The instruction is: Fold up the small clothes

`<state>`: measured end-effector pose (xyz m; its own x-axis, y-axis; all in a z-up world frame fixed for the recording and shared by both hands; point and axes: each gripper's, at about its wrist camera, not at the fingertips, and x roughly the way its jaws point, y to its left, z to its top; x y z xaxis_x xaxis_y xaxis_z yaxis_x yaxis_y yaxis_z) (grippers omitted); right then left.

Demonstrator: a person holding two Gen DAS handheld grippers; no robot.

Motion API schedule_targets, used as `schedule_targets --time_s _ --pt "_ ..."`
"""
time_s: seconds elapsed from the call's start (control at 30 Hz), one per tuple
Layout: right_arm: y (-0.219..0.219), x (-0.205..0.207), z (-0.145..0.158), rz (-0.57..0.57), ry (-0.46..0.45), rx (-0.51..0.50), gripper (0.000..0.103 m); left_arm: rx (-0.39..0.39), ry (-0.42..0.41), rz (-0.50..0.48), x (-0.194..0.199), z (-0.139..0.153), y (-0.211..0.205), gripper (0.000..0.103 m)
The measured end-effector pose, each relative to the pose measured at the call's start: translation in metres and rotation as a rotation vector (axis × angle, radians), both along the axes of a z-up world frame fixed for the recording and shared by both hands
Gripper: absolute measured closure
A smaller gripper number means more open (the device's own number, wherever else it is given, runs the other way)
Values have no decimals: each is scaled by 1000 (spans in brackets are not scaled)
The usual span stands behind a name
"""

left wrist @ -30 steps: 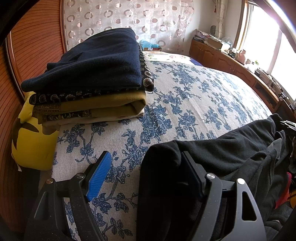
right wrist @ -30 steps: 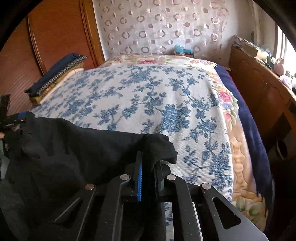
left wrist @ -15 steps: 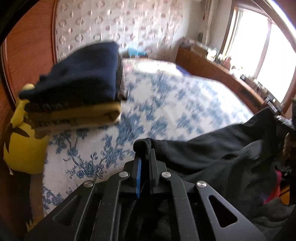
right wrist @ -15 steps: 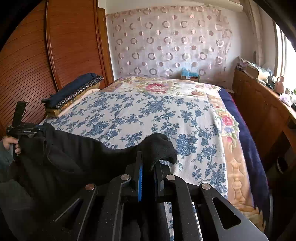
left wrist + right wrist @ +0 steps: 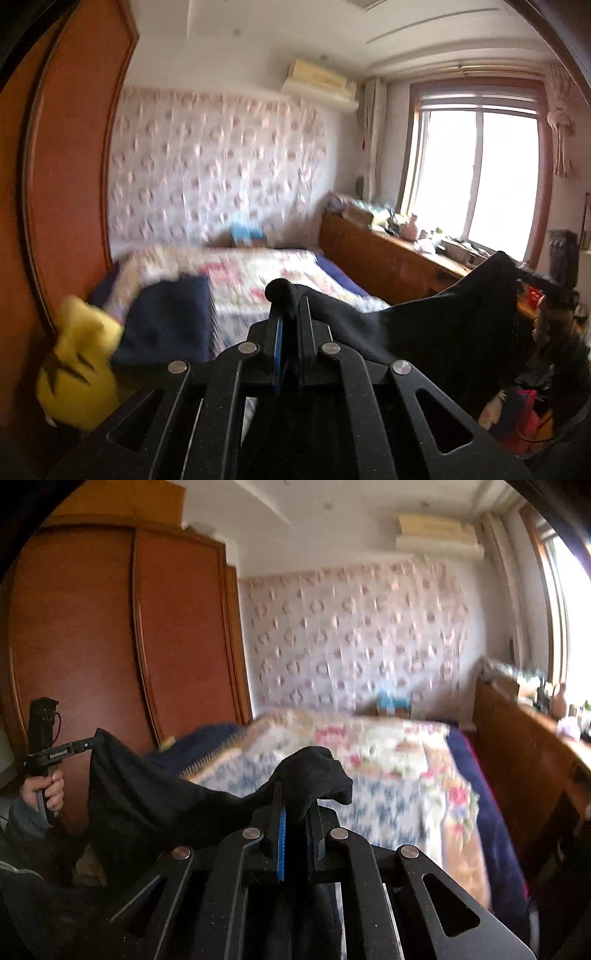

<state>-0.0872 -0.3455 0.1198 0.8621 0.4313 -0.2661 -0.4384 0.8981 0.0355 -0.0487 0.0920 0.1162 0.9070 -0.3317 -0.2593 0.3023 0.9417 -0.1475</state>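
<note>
A black garment (image 5: 443, 328) hangs stretched in the air between my two grippers, above the near end of the bed. My left gripper (image 5: 289, 314) is shut on one corner of it, a bunch of black cloth poking up between the fingers. My right gripper (image 5: 295, 805) is shut on the other corner (image 5: 314, 771). The left gripper also shows in the right wrist view (image 5: 88, 744), held in a hand at the left. The lower part of the garment is hidden behind the gripper bodies.
The bed (image 5: 388, 775) has a blue floral cover. A stack of folded clothes with a navy piece on top (image 5: 166, 325) and a yellow cushion (image 5: 77, 362) sit at its left edge beside the wooden wardrobe (image 5: 92, 646). A wooden cabinet (image 5: 388, 266) runs under the window.
Both grippers have risen and tilted up, lifting the black garment off the bed. One second ago the left gripper was open beside the cloth; it has since shut on it.
</note>
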Motion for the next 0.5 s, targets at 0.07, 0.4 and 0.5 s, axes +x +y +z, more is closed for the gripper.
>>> schedule_targets --time_s 0.07,0.4,0.5 --pt "-3 -14 24 -3 -64 -7 96 0 -43 7 -5 19 6 97" --pt "-16 -59 93 -65 -248 -51 96 24 -218 36 -16 78 9 97" --pt "-13 -65 95 -80 -270 -61 96 20 -255 38 -20 90 10 97"
